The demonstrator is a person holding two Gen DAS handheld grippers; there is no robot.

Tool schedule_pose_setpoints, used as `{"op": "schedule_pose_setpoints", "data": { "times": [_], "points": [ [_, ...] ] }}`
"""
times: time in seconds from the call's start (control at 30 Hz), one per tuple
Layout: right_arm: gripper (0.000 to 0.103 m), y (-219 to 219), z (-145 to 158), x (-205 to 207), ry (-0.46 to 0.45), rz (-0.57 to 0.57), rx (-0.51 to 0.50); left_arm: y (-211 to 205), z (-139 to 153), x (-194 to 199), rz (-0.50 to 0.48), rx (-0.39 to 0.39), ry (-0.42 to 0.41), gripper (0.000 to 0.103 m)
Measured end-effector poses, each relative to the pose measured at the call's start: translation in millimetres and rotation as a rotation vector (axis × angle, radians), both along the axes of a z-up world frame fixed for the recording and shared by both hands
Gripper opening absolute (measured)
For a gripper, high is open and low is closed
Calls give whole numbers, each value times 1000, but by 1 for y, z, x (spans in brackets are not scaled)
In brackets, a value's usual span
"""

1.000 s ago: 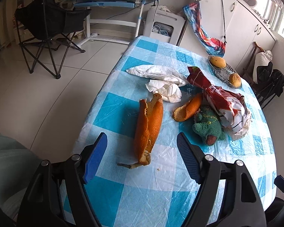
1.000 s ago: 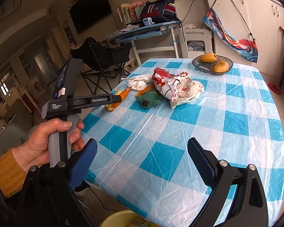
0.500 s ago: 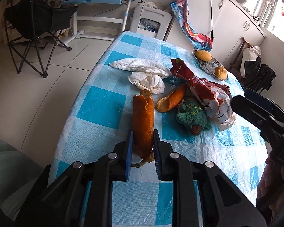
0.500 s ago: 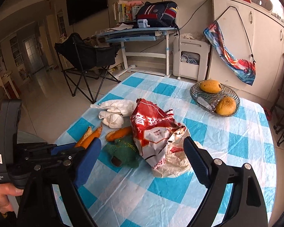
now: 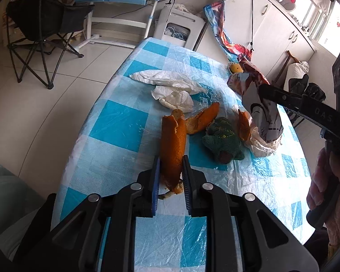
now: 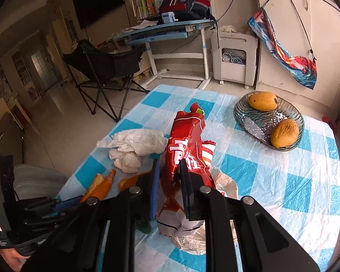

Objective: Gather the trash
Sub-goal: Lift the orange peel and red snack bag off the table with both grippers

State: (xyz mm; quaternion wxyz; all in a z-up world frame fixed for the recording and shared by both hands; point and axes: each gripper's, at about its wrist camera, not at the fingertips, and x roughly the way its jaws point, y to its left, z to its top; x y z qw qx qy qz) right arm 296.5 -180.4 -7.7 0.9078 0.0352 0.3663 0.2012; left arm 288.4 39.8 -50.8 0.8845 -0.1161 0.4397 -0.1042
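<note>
Table [image 5: 115,122], blue-and-white checked plastic cover. Left gripper [image 5: 171,172]: fingers clamped on the near end of a long orange peel [image 5: 172,145], which lies on the cover pointing to 12 o'clock. Right gripper [image 6: 168,181]: fingers have just closed on a red snack bag [image 6: 183,149], pinched mid-length, its white lower end crumpled on the table. Second peel [image 5: 202,121], at 1 o'clock of the first, touching it. Third peel scrap [image 5: 243,124] upright beside the bag. Green knitted toy [image 5: 223,139] between peels and bag. White crumpled tissue [image 5: 174,97] and white plastic bag [image 5: 165,80], at 12 o'clock of the peels. Glass bowl [image 6: 240,113], at 2 o'clock of the snack bag, well apart: contains two mangoes [image 6: 263,100].
</note>
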Motion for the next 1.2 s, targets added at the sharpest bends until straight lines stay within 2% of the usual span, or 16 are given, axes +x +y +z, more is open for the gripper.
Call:
{"op": "schedule_pose_setpoints", "data": {
  "times": [0.23, 0.4, 0.47, 0.57, 0.6, 0.73, 0.83, 0.9, 1.0, 1.03, 1.1, 1.2],
  "points": [
    [17, -10, 32, -51, -57, 42, 180, 3, 15, -25, -22, -46, -89, 16],
    [17, -14, 36, -95, -66, 54, 183, -3, 24, -48, -53, -29, -140, 14],
    [17, -18, 30, -111, -54, 45, 170, -6, 21, -54, -57, -7, -133, 14],
    [17, -28, 17, -128, -28, 19, 151, -4, 14, -57, -51, -20, -96, 15],
    [17, -32, 13, -130, -17, 7, 149, -1, 12, -57, -42, -30, -92, 18],
    [17, -49, -5, -138, 27, -46, 152, 6, 7, -48, 4, -65, -64, 54],
    [17, -56, -17, -139, 54, -70, 146, -1, -3, -36, 14, -38, -16, 55],
    [17, -58, -25, -140, 69, -80, 154, -9, -5, -34, 20, 14, -29, 56],
    [17, -60, -32, -141, 82, -87, 175, -22, -6, -33, 11, 103, -52, 54],
    [17, -61, -34, -142, 82, -87, 184, -26, -7, -33, 0, 128, -57, 39],
    [17, -61, -38, -150, 81, -89, 199, -33, -8, -32, -41, 160, -57, 20],
    [17, -59, -37, -155, 78, -80, 217, -33, -4, -39, -51, 150, -72, 18]
  ]
}}
